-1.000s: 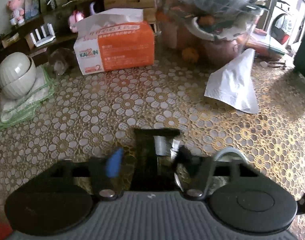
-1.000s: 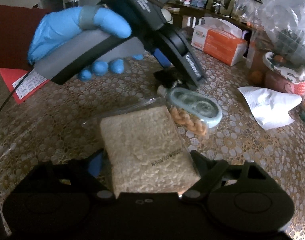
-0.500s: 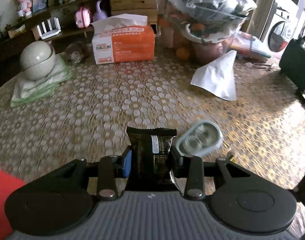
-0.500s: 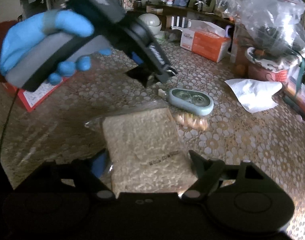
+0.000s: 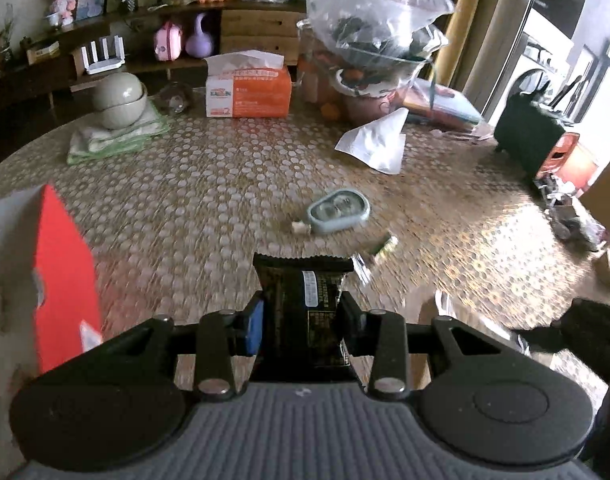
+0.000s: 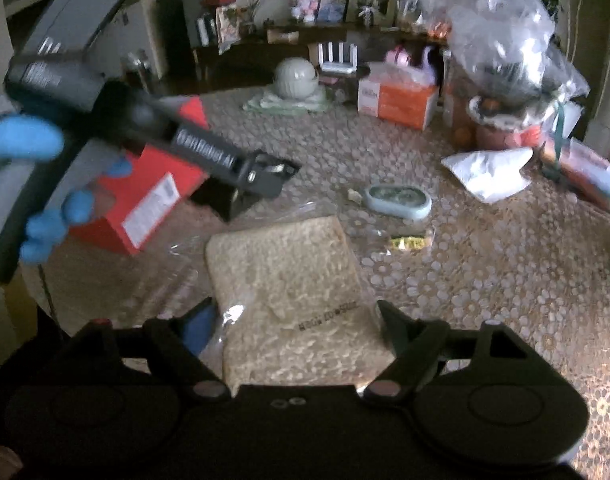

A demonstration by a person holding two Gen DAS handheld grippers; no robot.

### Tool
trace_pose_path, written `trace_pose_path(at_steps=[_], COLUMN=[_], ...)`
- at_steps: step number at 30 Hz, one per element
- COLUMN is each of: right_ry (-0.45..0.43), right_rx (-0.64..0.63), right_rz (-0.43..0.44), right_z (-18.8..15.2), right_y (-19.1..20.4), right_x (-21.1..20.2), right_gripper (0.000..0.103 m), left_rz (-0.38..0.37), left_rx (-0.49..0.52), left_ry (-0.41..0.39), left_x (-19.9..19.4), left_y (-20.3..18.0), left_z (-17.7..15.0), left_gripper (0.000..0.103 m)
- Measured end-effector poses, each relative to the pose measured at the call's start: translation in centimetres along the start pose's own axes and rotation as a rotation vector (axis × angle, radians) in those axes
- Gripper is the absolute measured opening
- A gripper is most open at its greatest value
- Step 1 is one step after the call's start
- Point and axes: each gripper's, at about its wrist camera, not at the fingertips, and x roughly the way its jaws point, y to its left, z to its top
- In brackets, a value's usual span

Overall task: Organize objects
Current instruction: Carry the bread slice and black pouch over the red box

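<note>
My left gripper point(image 5: 301, 312) is shut on a black snack packet point(image 5: 305, 300) and holds it above the table; it also shows in the right wrist view point(image 6: 261, 178), beside a red box point(image 6: 145, 196). My right gripper point(image 6: 297, 320) is shut on a clear bag of pale grains point(image 6: 293, 280), held above the table. A pale blue oval case point(image 5: 337, 211) lies on the patterned tablecloth, also seen from the right wrist point(image 6: 399, 200). A small green-yellow packet point(image 5: 383, 249) lies near it point(image 6: 409, 242).
The red box point(image 5: 61, 280) stands at the left. A white paper bag point(image 5: 375, 142), an orange tissue box point(image 5: 247, 90), stacked bowls on folded cloths point(image 5: 119, 100) and a large clear plastic bag over pots point(image 5: 377, 40) line the far side.
My left gripper has lifted the black packet up and drawn back left toward the red box. The blue case and small packet stay on the table. My right gripper has risen with the grain bag.
</note>
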Motion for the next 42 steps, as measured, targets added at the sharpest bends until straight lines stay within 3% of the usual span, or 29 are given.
trace_pose_path(at_steps=[10,18,31,42], right_ry=[-0.054,-0.075,-0.092,-0.087], right_rx=[0.036,0.035,-0.02,-0.076], right_rz=[-0.018,-0.04,-0.034,0.005], right_z=[-0.5,0.7,4.2,8.2], right_y=[4.8,8.6,15.8,20.9], right_x=[-4.3,-5.2,-3.4,0.3], right_gripper=[0.083,0.083,0.083,0.083], left_rz=[0.028,0.07,0.125,0.197], left_rx=[-0.027,-0.072,-0.152,-0.207], left_ry=[-0.067,-0.099,-0.146,-0.169], left_x=[-7.8,-12.2,-17.4,-19.3], left_y=[1.7,4.6,11.2,17.3], left_z=[-4.6,-7.8,-10.3,-10.5], left_gripper=[0.037,0.037,0.037,0.037])
